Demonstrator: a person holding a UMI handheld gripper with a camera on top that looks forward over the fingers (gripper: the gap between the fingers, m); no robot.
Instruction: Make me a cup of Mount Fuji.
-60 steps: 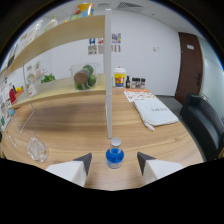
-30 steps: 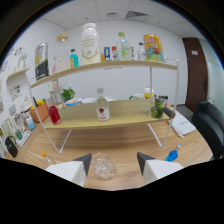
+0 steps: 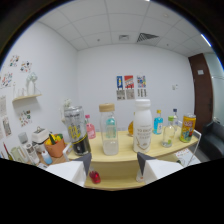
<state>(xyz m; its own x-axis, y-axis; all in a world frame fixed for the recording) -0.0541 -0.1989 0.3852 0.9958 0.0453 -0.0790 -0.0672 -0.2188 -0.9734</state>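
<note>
- Your gripper [image 3: 114, 167] points at a light wooden shelf [image 3: 150, 152] loaded with drinks; its two fingers [image 3: 84, 162] stand apart and released, with nothing held between them.
- Just beyond the fingers, a clear bottle with a tan cap [image 3: 109, 129] stands upright near the shelf's front edge.
- Beside it stands a taller white bottle [image 3: 142, 126], upright, close to the clear one but not touching it.
- On the other side, a silver can with yellow print [image 3: 75, 131] leans tilted, with a pink bottle [image 3: 90, 127] behind it.
- Farther along past the white bottle you have a blue bottle [image 3: 158, 122], a small clear bottle [image 3: 170, 132] and a yellow-orange can [image 3: 187, 128].
- A small red object [image 3: 95, 177] shows low down between the fingers, below the shelf's edge; I cannot tell what it is.
- Three posters [image 3: 131, 87] hang on the white wall behind.
- No cup is identifiable.
</note>
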